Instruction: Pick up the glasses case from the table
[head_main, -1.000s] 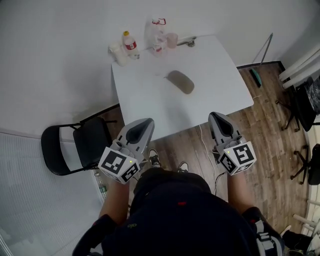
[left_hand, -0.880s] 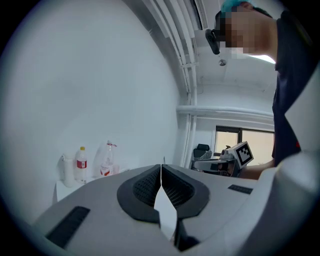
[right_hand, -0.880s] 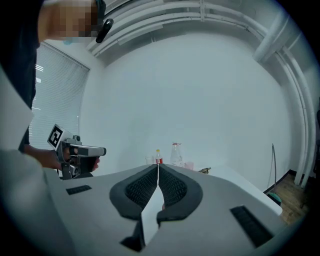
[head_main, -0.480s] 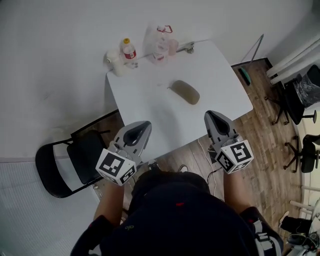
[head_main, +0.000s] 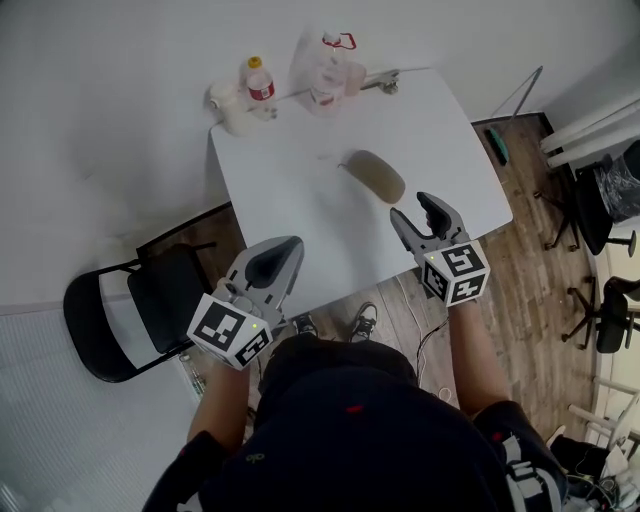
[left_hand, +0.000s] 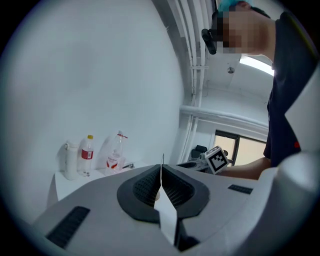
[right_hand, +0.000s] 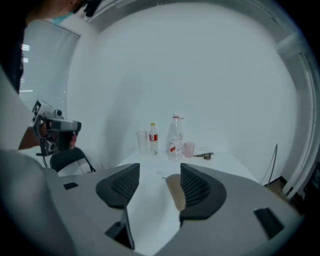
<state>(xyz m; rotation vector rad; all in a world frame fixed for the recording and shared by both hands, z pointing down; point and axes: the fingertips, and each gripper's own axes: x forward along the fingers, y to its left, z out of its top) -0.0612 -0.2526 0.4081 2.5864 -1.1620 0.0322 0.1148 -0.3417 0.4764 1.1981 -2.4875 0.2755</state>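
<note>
The tan glasses case (head_main: 375, 176) lies flat near the middle of the white worktop (head_main: 300, 210), its long axis running 10 to 4 o'clock. It looks like a light, stiff shell with rounded, probably slippery sides, so pinching across its narrow middle seems safest. The right claw (head_main: 413, 208), at the case's 5 o'clock, has just been spreading, the case ahead but not yet between its jaws. The left claw (head_main: 282, 252) is pressed together, empty.

The glasses case (head_main: 375, 176) is dull tan, the table (head_main: 290, 200) white; the small bottle (head_main: 259, 82) has a red label and a yellow cap.
</note>
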